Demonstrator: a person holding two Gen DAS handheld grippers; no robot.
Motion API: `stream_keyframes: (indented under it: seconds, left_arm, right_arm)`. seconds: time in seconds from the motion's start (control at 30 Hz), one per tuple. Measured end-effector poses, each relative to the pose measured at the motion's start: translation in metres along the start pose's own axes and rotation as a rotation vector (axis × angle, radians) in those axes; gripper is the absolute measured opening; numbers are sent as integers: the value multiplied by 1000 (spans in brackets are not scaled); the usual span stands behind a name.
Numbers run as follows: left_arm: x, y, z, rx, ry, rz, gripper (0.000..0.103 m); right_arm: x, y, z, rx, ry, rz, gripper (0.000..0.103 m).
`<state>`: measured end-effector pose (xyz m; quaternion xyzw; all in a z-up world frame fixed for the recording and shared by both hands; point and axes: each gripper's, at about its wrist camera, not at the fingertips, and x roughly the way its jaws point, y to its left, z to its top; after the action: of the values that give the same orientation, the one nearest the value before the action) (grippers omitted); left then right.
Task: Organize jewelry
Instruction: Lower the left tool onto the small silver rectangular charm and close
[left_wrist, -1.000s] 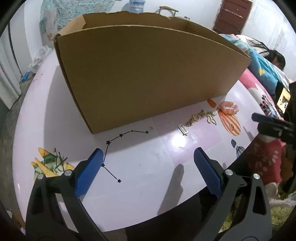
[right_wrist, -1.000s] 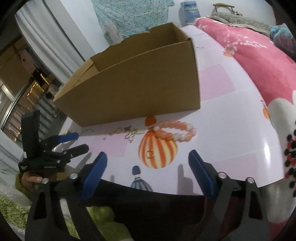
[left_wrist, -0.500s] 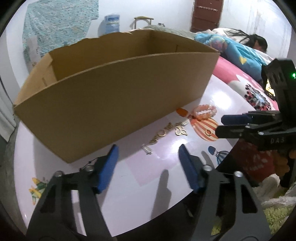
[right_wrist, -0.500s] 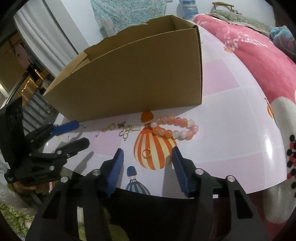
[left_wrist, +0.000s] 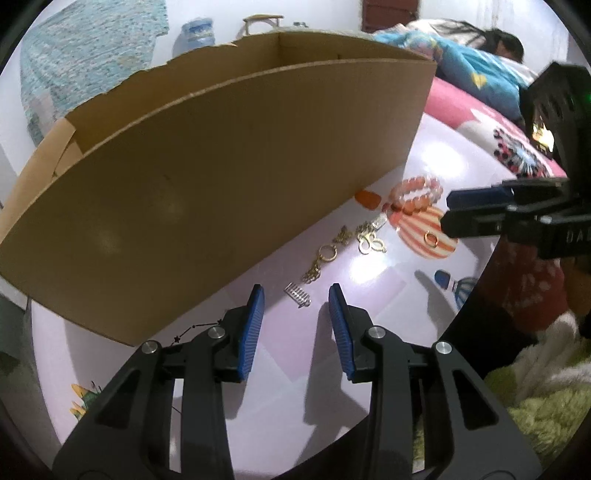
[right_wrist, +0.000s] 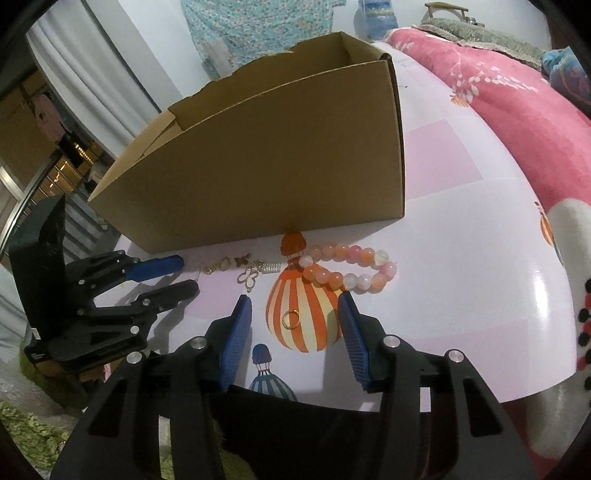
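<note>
Both tongs, left and right, were closing on nothing, poised over loose jewelry: silver clip, gold ring.

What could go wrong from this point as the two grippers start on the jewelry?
1. The gold ring lies flat on the glossy table; the right gripper, jaws closing around it, may skid over it.
2. The small silver clip just ahead of the closing left gripper could be pushed under the cardboard box.
3. The gold earrings lie bunched, so one could snag another.
</note>
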<state>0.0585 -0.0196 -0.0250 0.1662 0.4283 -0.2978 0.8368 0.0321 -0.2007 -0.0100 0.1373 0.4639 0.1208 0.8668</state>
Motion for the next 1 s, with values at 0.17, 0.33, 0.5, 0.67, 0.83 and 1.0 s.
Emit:
stream_keyframes:
  seconds: [0.17, 0.33, 0.5, 0.67, 0.83, 1.0]
  left_arm:
    - [2, 0, 2, 72, 17, -13, 33]
    - [4, 3, 4, 124, 26, -80, 26]
    - [5, 8, 6, 156, 26, -130, 25]
    - [6, 13, 6, 177, 21, -161, 21]
    - [6, 16, 8, 173, 15, -155, 13]
    - [6, 12, 7, 184, 11, -131, 9]
  right_arm:
    - [3, 1, 1, 12, 0, 6, 48]
    - [3, 2, 3, 15, -4, 3, 48]
    - [4, 3, 4, 17, -1, 3, 48]
    - [5, 6, 4, 11, 1, 2, 48]
    - [3, 6, 4, 7, -1, -1, 47]
    - [-1, 5, 3, 7, -5, -9, 47]
